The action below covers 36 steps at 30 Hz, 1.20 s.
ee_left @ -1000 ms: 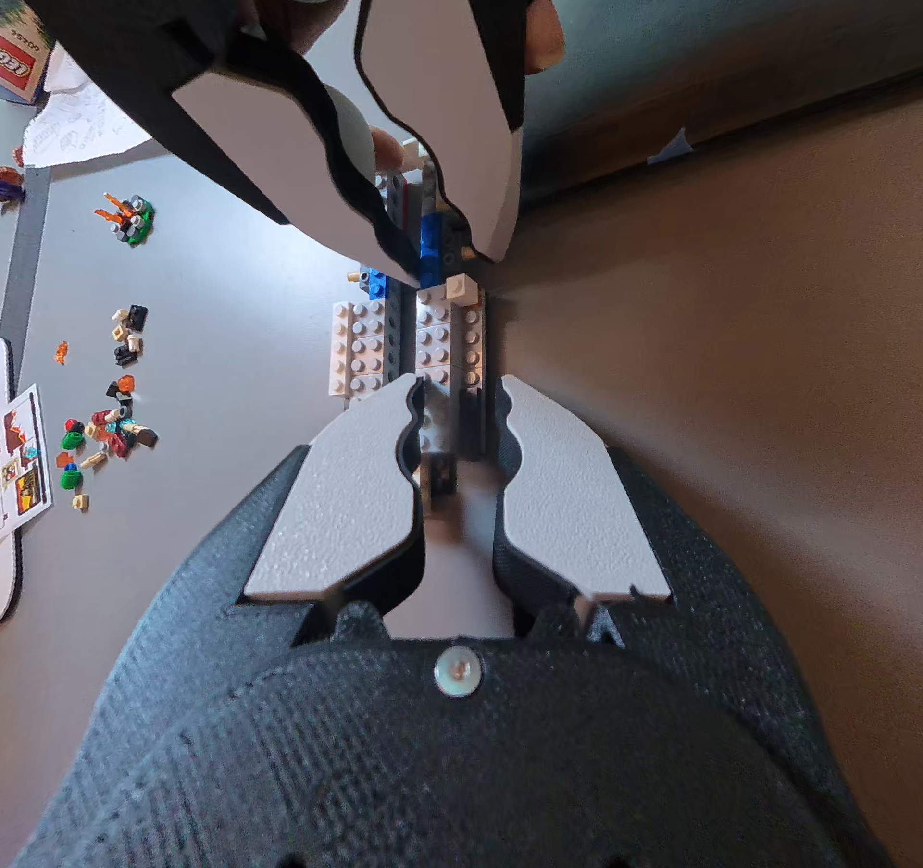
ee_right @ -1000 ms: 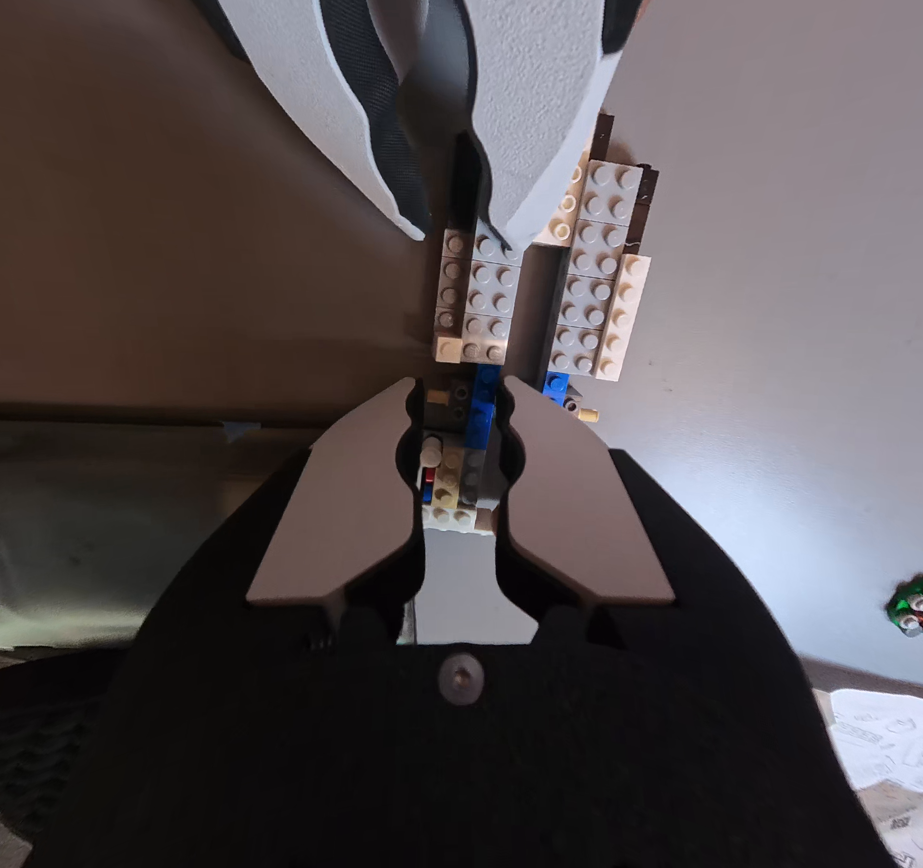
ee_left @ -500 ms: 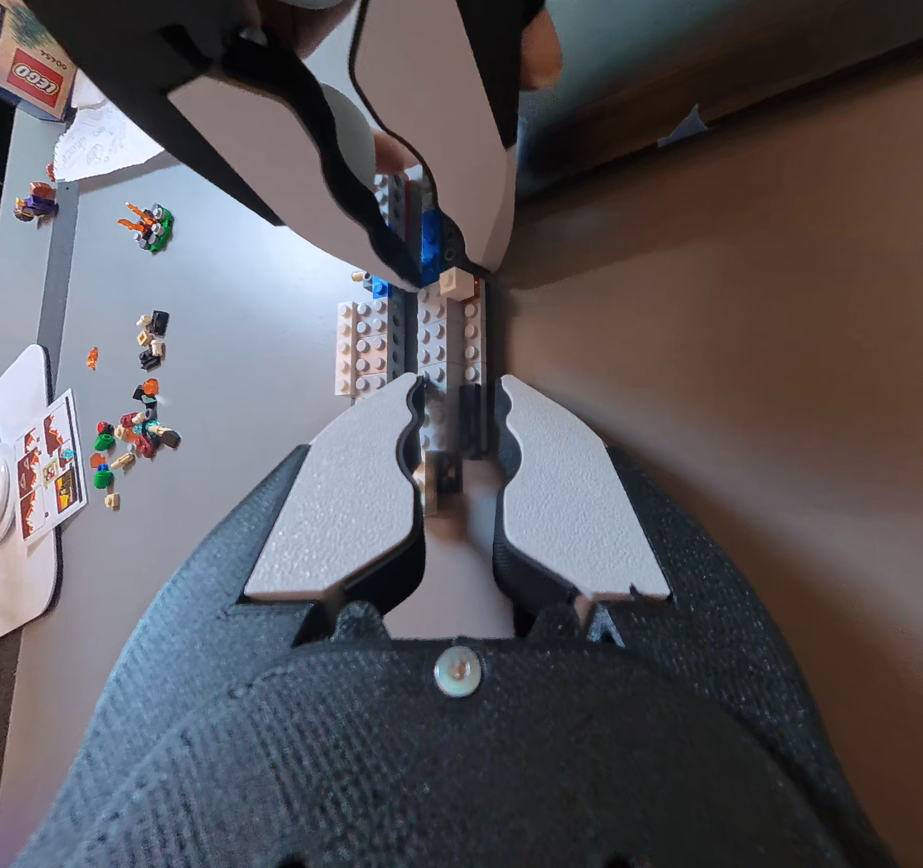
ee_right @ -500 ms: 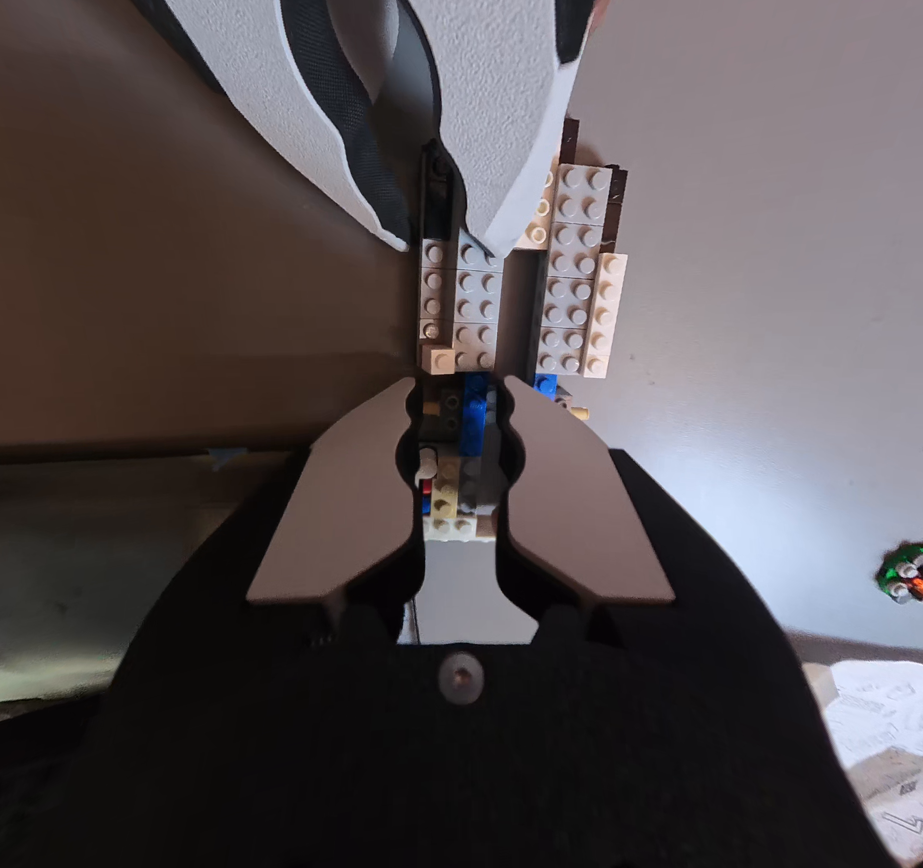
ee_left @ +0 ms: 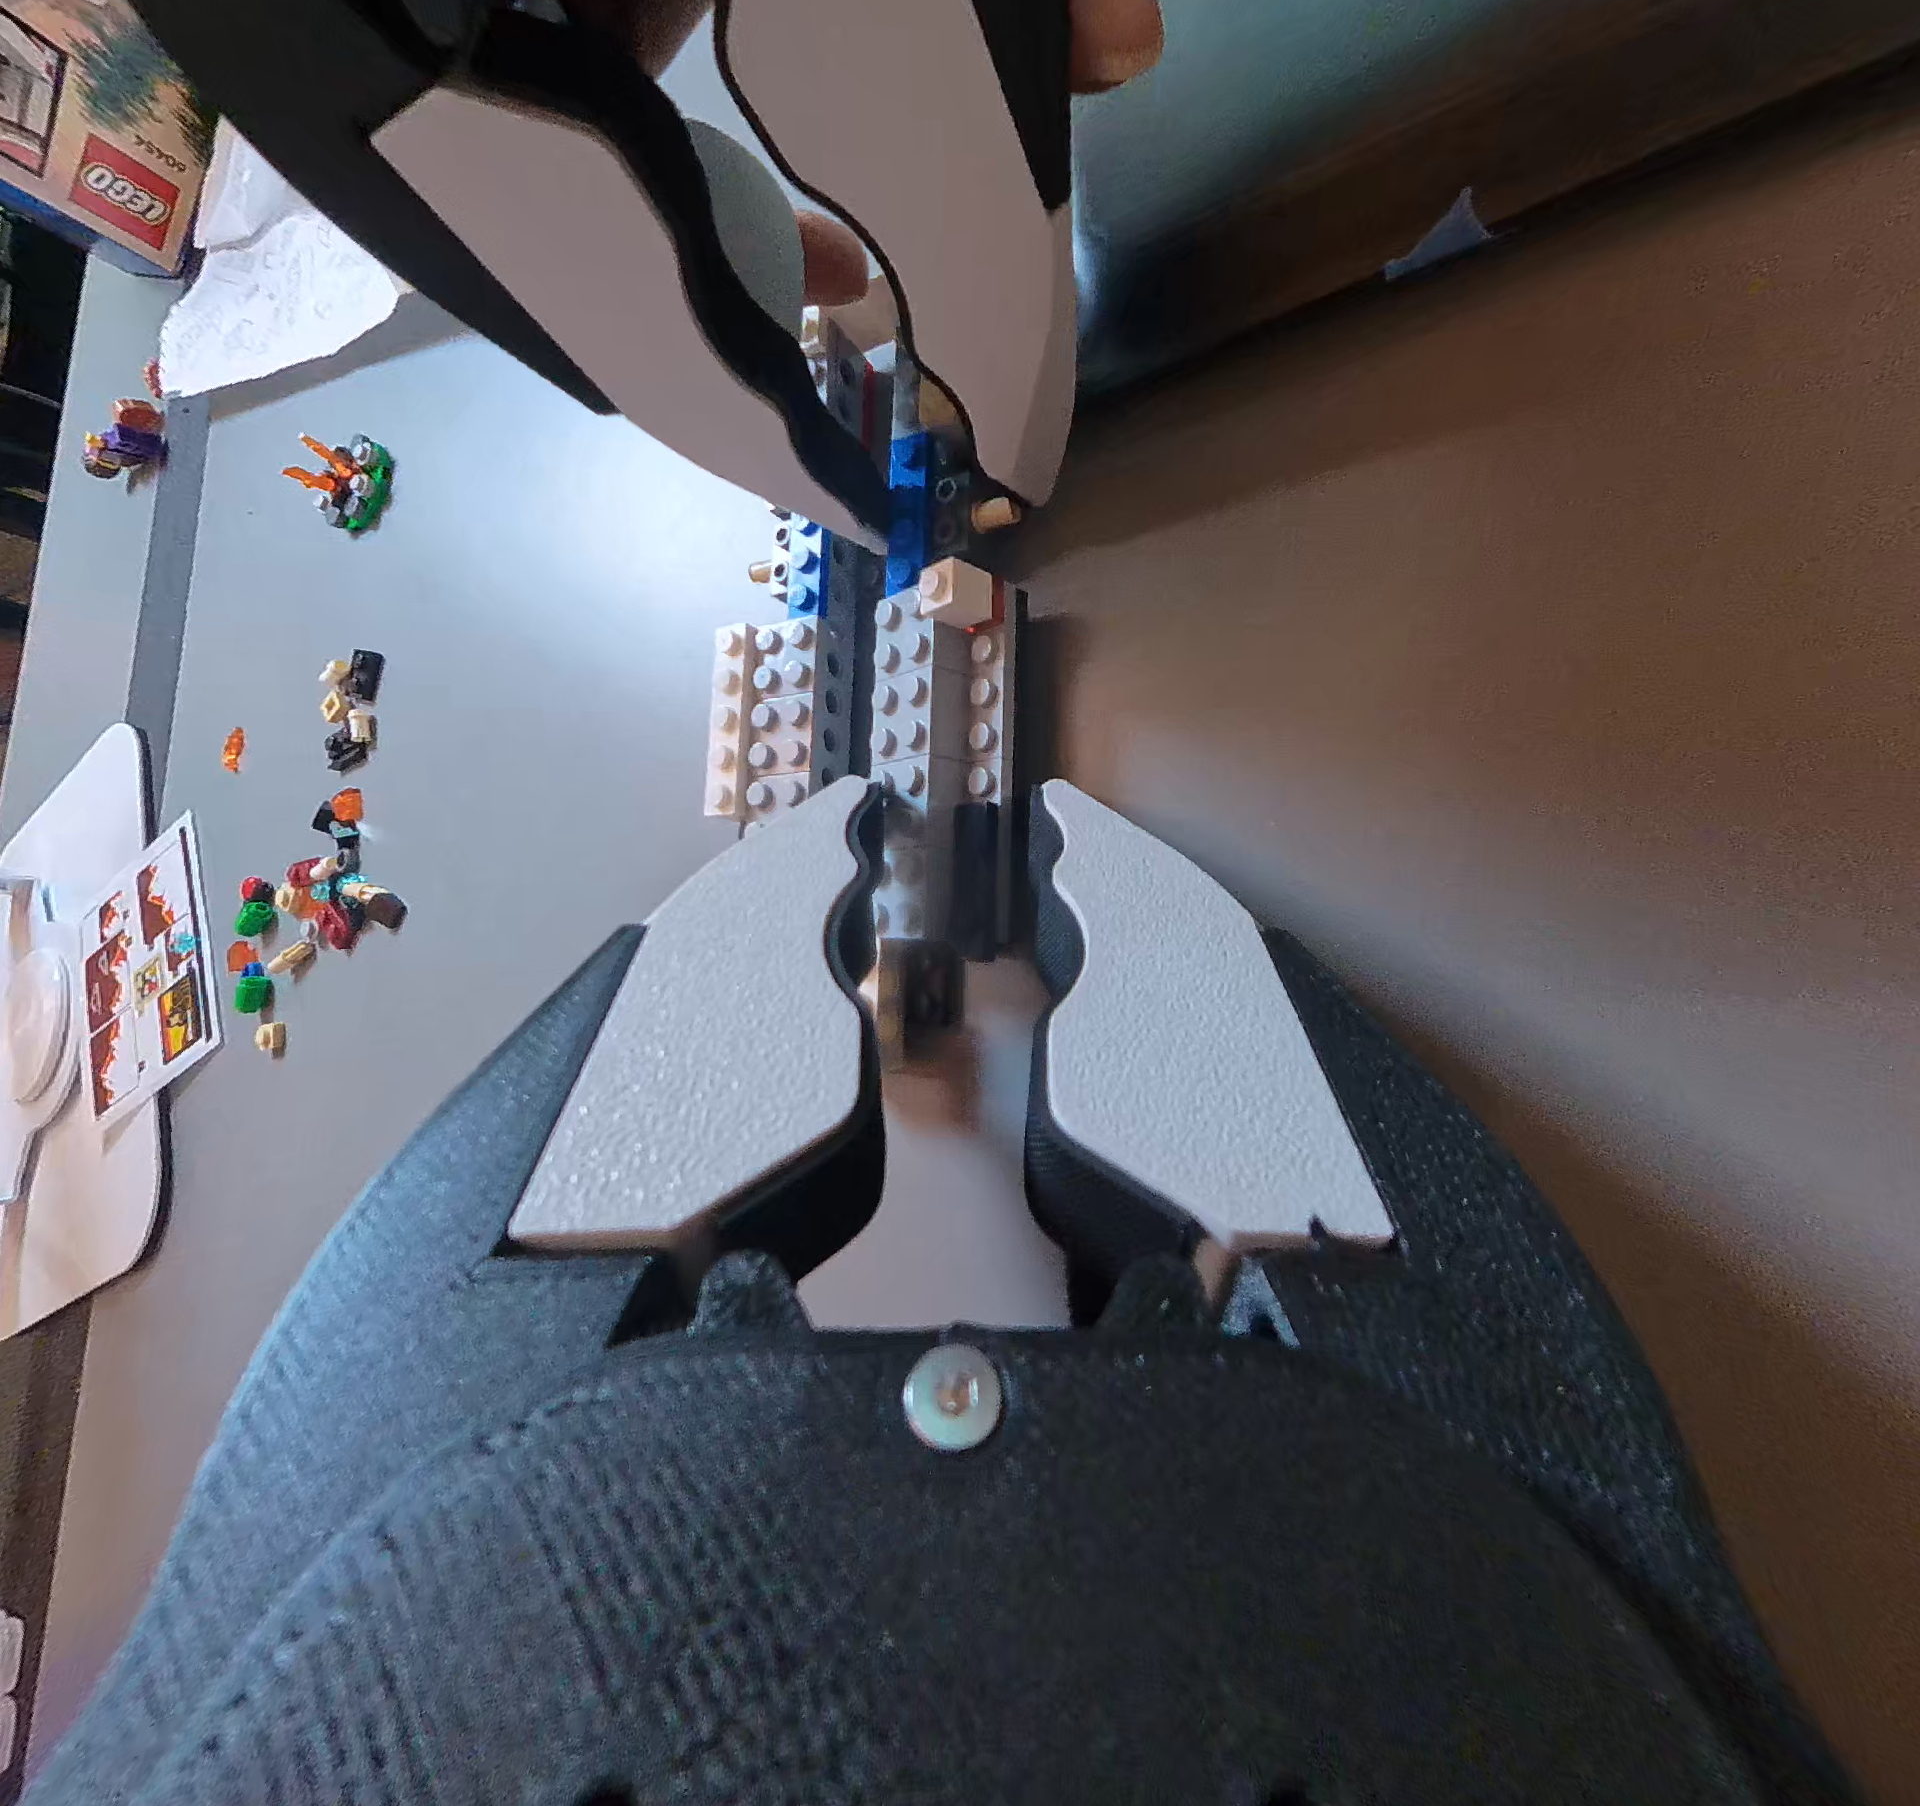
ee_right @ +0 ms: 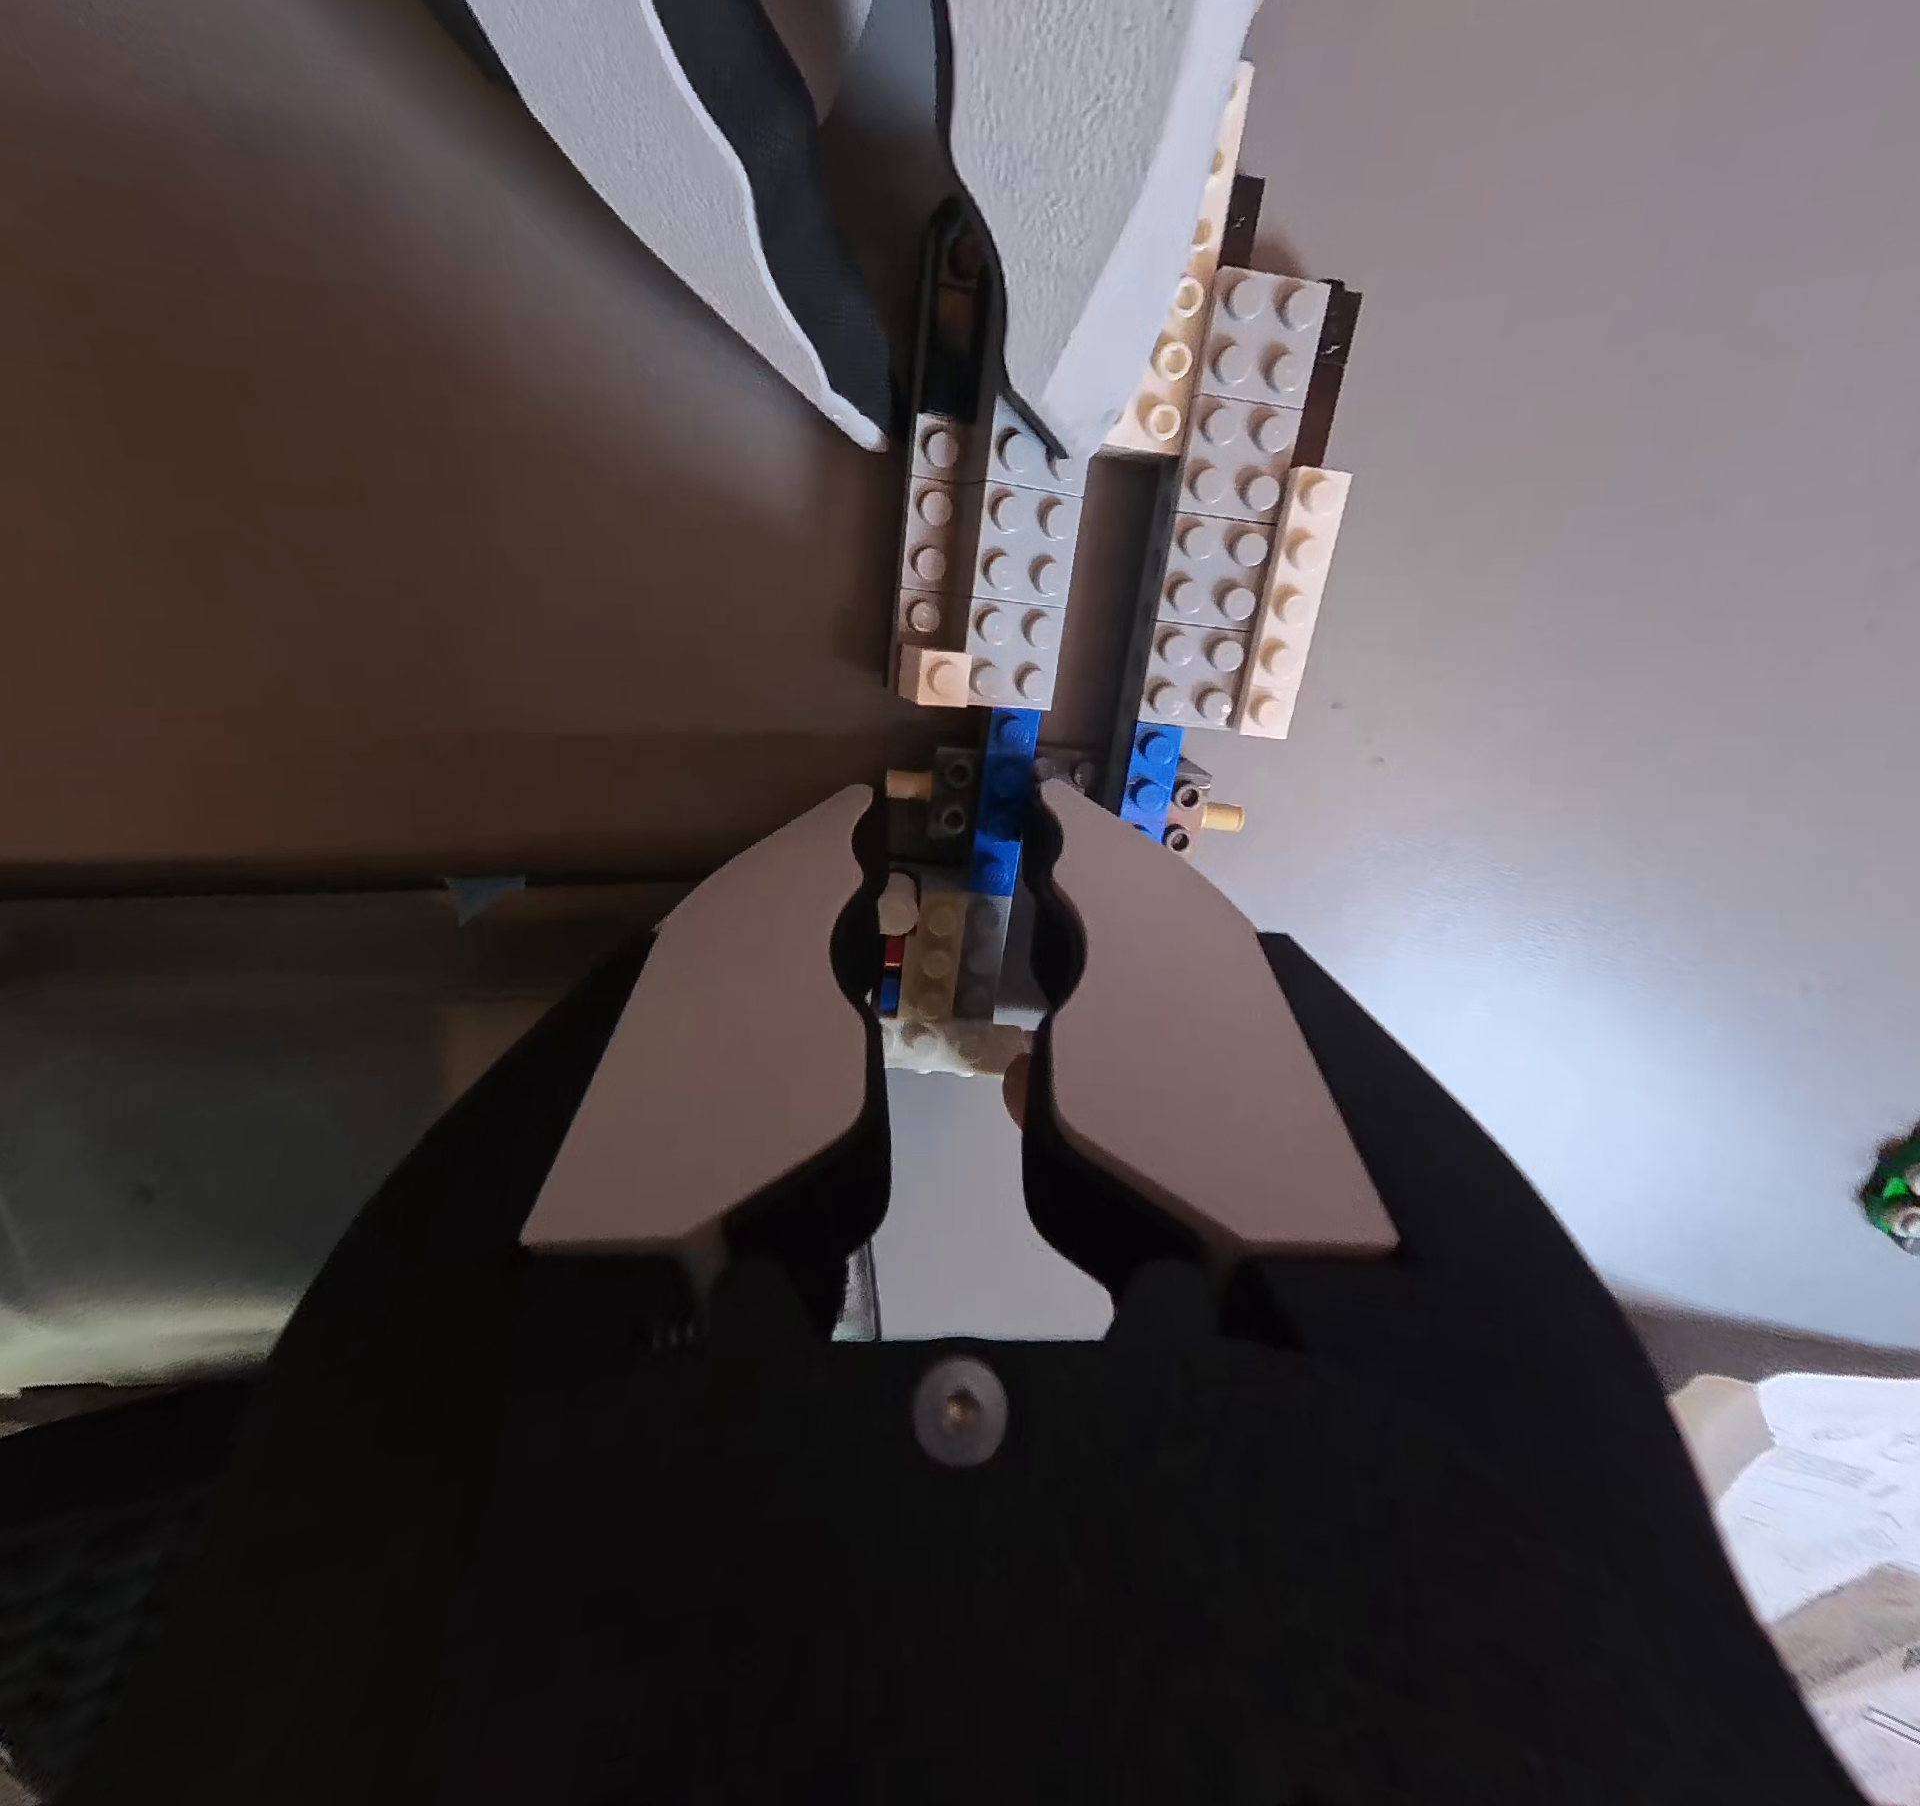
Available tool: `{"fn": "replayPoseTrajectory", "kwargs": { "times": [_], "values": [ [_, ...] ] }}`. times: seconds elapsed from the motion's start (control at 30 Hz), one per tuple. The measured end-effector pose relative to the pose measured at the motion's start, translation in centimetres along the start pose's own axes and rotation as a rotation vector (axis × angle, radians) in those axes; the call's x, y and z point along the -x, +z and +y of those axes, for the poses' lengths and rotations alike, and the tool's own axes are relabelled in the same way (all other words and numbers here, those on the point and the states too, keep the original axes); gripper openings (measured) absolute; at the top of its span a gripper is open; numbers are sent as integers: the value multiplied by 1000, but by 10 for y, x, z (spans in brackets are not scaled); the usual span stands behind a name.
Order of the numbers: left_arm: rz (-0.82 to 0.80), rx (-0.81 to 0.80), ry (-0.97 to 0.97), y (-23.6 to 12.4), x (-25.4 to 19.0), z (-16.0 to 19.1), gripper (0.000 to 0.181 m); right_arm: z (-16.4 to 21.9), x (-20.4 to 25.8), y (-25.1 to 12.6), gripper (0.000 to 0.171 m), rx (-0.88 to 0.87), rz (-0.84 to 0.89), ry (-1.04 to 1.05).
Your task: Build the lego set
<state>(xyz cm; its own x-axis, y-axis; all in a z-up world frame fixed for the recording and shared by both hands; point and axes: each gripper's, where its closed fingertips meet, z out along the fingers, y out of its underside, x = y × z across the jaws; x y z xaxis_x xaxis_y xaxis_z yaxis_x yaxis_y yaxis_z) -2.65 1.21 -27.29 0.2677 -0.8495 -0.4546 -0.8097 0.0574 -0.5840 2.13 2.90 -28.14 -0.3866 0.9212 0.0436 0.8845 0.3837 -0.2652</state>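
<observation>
The lego build (ee_left: pixel 914 707) is a long, narrow assembly of grey studded bricks with cream bricks along its edges, blue bricks (ee_right: pixel 1003 800) near one end and a dark strip down its side; it is gripped at both ends, one end between the jaws of the left gripper (ee_left: pixel 951 811) and the other between the jaws of the right gripper (ee_right: pixel 956 800). Both pairs of jaws are narrowed onto it, each clamping the build from either side. A second row of grey and cream bricks (ee_right: pixel 1236 551) runs alongside, just outside the right gripper's jaws, and whether it is joined to the held row cannot be told. A small cream single-stud piece (ee_left: pixel 956 593) sits on the build between the two pairs of jaws. Well off to the side of the left gripper's jaws, on the grey bench (ee_left: pixel 499 613), lie scattered small loose pieces (ee_left: pixel 312 904), a little green and orange cluster (ee_left: pixel 348 483), an instruction sheet (ee_left: pixel 151 967), crumpled white paper (ee_left: pixel 270 302) and a boxed set (ee_left: pixel 94 135) cut by the frame edge. Fingertips (ee_left: pixel 1117 0) show behind the right gripper. The brick ends deep inside both pairs of jaws are blurred and partly hidden.
</observation>
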Motion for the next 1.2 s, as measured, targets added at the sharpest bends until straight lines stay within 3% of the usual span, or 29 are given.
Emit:
{"fn": "replayPoseTrajectory", "kwargs": {
  "times": [0.5,0.87,0.97,1.1,1.2],
  "values": [
    [-116,10,161,-7,14,-2,30,-13,7,-19,24,-110,-368,122],
    [-148,-7,181,-15,21,-7,20,-19,16,-33,20,-173,-661,174],
    [-146,8,183,-15,23,-4,20,-25,8,-38,29,-218,-599,163],
    [-103,9,140,-16,23,-1,20,-34,2,-52,42,-276,-392,93],
    [-75,20,114,-17,27,-1,20,-30,-5,-45,47,-232,-100,-5]
  ]
}}
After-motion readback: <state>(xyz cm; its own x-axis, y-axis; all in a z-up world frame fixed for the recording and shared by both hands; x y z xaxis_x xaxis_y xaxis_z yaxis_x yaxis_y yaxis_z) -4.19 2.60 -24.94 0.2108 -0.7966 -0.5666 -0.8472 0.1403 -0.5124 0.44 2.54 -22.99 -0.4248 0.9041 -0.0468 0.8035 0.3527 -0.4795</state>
